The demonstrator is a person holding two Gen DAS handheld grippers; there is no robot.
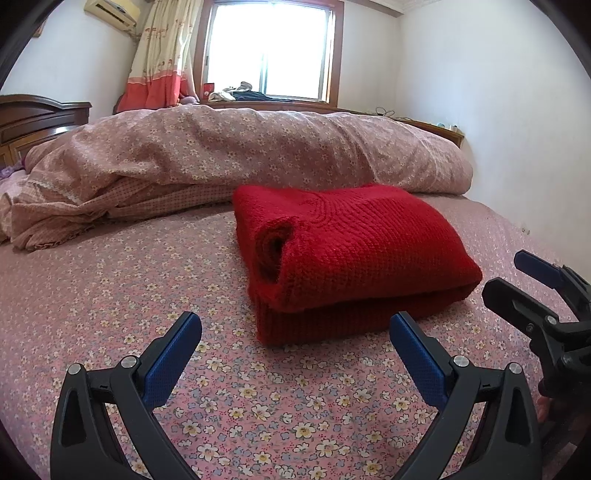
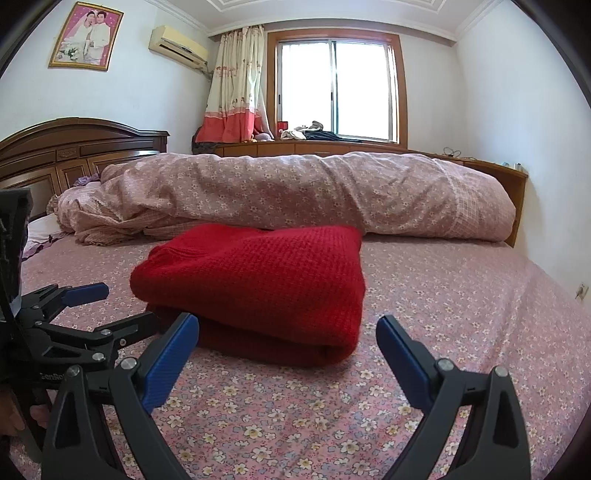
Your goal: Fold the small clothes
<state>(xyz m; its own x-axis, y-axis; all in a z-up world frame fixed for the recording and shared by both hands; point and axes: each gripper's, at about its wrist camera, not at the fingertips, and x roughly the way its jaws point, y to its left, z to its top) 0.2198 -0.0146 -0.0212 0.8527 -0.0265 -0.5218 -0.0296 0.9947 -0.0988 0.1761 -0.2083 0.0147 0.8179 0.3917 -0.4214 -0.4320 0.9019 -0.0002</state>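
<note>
The left gripper (image 1: 295, 328) has its blue-padded fingers (image 1: 170, 363) spread wide and empty, hovering just short of the folded red sweater (image 1: 354, 254). The right gripper (image 2: 288, 328) is spread the same way, holding nothing. The sweater lies folded on the bed's flowered sheet (image 1: 122, 280), in front of a rolled-up quilt (image 1: 258, 147) running across the bed behind it. Nothing sits between fingers and sweater. The left view shows the sweater's rolled sleeve opening; the right view alone shows the framed portrait (image 2: 86, 35) and most of the wooden headboard (image 2: 70, 147).
</note>
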